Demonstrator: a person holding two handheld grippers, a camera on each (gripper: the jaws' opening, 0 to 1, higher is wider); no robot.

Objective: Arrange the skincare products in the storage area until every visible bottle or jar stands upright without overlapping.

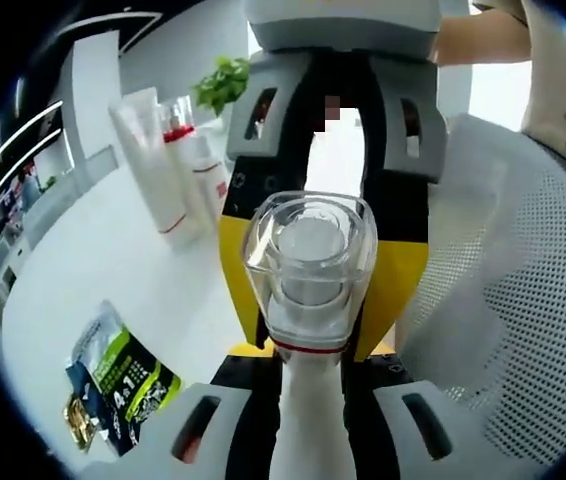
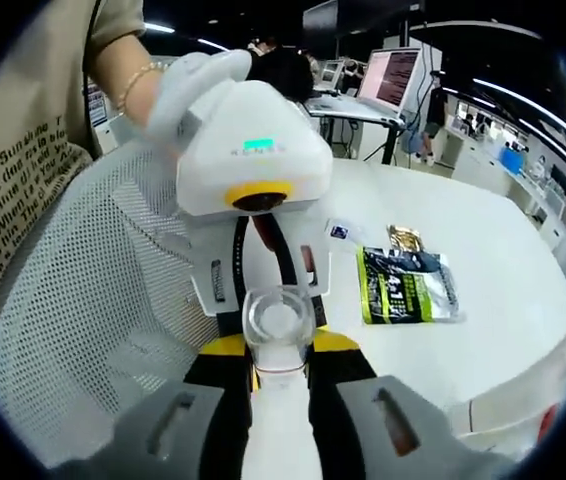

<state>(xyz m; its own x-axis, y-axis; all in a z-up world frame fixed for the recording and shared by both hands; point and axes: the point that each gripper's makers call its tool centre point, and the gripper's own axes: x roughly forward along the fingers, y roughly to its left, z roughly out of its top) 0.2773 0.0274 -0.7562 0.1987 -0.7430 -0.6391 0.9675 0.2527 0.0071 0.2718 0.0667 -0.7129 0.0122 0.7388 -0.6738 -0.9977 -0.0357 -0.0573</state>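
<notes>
Left gripper view: both tools clamp a clear-capped white bottle (image 1: 308,300).

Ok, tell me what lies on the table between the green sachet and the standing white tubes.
Nothing: in the left gripper view, the white table between sachet and tubes is bare; the gripped bottle sits aside.

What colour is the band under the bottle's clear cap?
Red band, clearest in the left gripper view.
</notes>
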